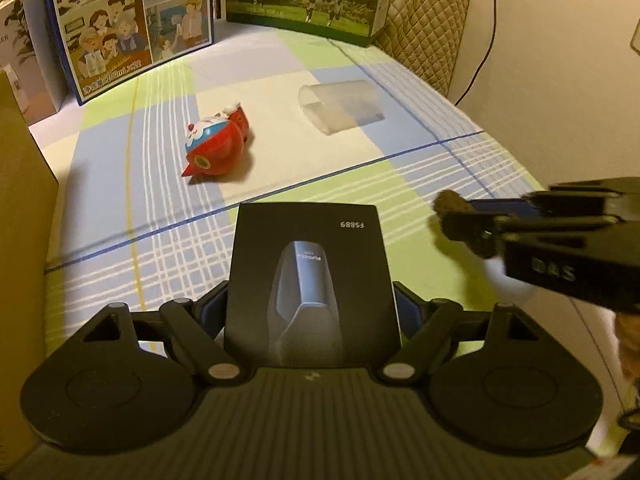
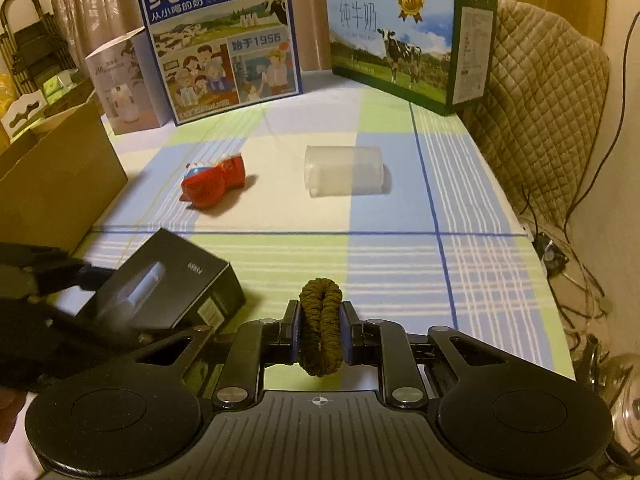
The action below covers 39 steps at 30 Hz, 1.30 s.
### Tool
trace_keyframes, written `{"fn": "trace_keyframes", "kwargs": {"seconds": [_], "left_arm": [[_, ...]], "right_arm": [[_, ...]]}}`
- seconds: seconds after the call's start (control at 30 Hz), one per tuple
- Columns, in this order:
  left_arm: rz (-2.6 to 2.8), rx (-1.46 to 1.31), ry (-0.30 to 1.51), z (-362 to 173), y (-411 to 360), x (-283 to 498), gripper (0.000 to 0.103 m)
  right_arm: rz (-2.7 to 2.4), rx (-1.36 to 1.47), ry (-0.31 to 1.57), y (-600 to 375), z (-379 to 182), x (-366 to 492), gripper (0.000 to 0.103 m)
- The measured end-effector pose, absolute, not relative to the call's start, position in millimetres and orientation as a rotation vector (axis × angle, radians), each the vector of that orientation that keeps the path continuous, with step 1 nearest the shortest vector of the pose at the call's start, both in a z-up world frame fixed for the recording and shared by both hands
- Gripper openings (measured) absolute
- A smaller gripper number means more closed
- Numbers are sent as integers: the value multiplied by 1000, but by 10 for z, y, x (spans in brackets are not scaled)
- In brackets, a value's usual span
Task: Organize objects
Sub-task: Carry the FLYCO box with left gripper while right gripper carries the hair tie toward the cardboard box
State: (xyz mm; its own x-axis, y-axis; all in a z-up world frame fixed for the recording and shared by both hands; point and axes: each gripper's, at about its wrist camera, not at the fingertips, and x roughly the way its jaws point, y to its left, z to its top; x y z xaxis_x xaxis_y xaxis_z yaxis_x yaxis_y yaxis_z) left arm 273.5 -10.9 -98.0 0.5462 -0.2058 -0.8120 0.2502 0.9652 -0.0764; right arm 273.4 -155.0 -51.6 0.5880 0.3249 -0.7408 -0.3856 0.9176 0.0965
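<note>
Jaws both clamped — left gripper on black box, right gripper on brown scrunchie — soft scrunchie could slip free.

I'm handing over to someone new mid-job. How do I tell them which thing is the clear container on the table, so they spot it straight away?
Start at the green milk carton with the cow at the table's far right. In front of it, on the checked tablecloth, lies the clear plastic container, tipped on its side. It is the only see-through item; the red toy to its left is opaque and brightly coloured.
</note>
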Motion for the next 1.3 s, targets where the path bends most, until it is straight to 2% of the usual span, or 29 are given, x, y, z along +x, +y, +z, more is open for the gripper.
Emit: {"fn": "trace_keyframes", "kwargs": {"seconds": [0.4,0.6,1.3], "left_arm": [[-223,-12,926,-836,-57,2575,76],[-200,-90,919,-641,-37,2209,76],[-136,-147,768,442,123,830,76]], "right_arm": [[376,-13,810,-1650,-398,2354,16],[361,48,787,-1770,-149,1968,16],[415,19,671,-1595,719,686,16]]}}
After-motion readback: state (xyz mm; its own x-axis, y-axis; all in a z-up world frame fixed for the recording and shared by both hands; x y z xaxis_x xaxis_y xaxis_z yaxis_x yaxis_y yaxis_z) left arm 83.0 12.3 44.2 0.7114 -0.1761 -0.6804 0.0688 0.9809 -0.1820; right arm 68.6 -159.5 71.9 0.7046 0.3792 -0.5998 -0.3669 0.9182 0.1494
